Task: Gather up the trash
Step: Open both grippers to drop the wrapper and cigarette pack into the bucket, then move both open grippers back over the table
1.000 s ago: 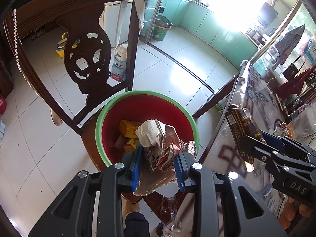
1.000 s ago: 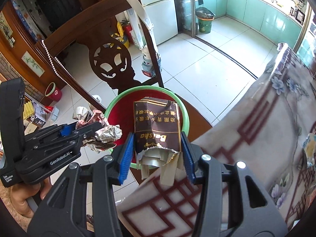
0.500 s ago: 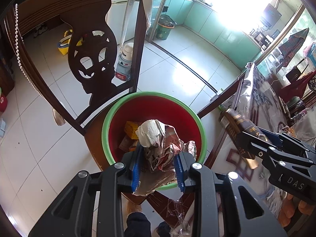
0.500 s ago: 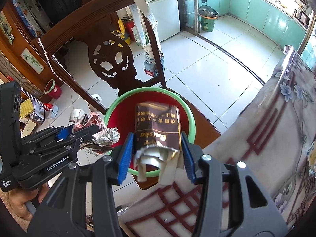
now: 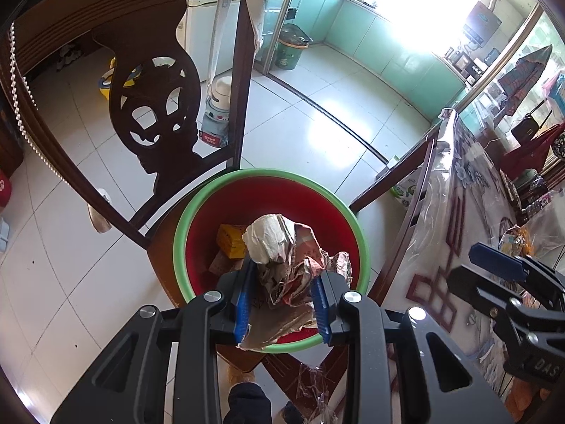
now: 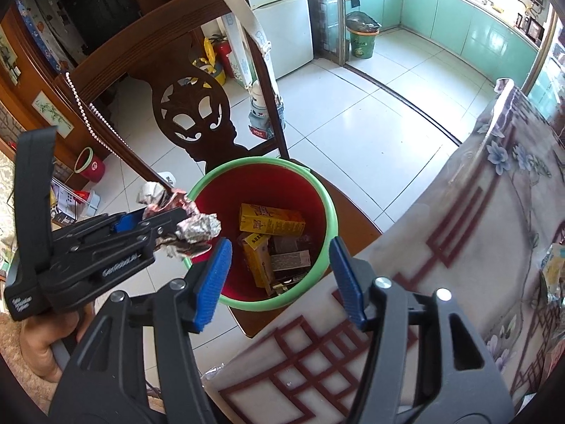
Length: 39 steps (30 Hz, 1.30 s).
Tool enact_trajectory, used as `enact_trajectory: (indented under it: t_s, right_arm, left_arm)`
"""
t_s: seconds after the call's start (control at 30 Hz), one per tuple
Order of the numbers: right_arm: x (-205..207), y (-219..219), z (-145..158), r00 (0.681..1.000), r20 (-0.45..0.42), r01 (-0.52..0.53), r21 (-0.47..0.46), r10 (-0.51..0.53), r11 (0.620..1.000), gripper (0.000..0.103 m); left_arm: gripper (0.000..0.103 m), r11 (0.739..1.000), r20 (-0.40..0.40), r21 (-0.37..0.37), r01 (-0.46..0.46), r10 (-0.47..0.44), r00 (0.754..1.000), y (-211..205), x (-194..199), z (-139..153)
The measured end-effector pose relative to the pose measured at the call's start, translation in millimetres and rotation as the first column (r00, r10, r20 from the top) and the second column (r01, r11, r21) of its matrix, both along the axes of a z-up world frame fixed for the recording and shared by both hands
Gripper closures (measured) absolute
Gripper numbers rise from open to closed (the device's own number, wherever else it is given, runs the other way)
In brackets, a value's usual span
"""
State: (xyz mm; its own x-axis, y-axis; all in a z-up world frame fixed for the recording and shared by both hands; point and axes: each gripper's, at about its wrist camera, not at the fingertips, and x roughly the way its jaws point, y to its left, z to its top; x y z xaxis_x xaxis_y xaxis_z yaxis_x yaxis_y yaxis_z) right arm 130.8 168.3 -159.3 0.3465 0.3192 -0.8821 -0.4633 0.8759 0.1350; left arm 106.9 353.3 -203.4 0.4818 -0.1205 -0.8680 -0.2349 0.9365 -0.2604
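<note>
right gripper (image 6: 280,279) spread empty, boxes (image 6: 272,224) visible only here, left gripper (image 5: 282,304) clamping crumpled wrapper (image 5: 293,265)

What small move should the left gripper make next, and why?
Probably open the left gripper: it is shut on the crumpled wrapper, held over the red bin. The right gripper is open and empty, boxes lying below it.

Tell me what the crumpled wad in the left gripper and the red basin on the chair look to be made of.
Crumpled silvery wad held by the left gripper: likely foil-lined wrapper with paper, judging by its sharp shiny creases and a matte white patch. Red basin with green rim: apparently moulded plastic, smooth with a slight gloss and uniform colour.
</note>
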Motion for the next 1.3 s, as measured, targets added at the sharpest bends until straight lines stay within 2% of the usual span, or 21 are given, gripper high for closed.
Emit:
enact_trajectory:
  t_s: [0.17,0.2,0.23,0.4,0.5,0.73,1.0,1.13,1.3]
  right_arm:
    - [-17,-15,8,0.999,0.016,0.028,0.006,-0.028,1.000,0.041]
    - [-21,-19,9,0.999,0.015,0.034,0.004,-0.034,0.999,0.041]
    - [-24,-23,9,0.999,0.012,0.042,0.002,-0.042,0.999,0.041]
    - [-32,-42,11,0.996,0.009,0.091,-0.005,-0.090,0.996,0.041]
    - [-34,-56,12,0.992,0.011,0.127,-0.003,-0.127,0.992,0.040]
    - [-44,-88,14,0.981,0.018,0.195,0.006,-0.195,0.981,0.039]
    - [-62,-139,13,0.954,0.024,0.299,-0.023,-0.298,0.954,0.039]
    - [-74,-178,10,0.926,0.028,0.377,-0.051,-0.376,0.925,0.039]
    - [-99,-246,16,0.873,0.060,0.487,-0.111,-0.483,0.866,0.036]
  left_arm:
    - [0.073,1.000,0.001,0.009,0.028,-0.028,1.000,-7,6,1]
    - [0.070,0.999,-0.005,0.012,0.031,-0.031,1.000,-9,7,0]
    - [0.062,0.999,-0.010,0.016,0.028,-0.028,1.000,-10,9,0]
    - [0.056,1.000,-0.008,0.017,0.021,-0.020,1.000,-13,11,-1]
    - [0.045,0.999,0.000,0.030,0.022,-0.022,1.000,-16,11,0]
    - [0.045,0.999,-0.006,0.035,0.038,-0.038,0.999,-25,9,1]
    - [0.045,0.990,0.033,0.022,0.136,-0.137,0.990,-67,6,17]
    - [0.045,0.983,0.046,0.006,0.184,-0.184,0.982,-91,3,23]
    - [0.045,0.966,0.052,-0.007,0.260,-0.260,0.964,-132,0,26]
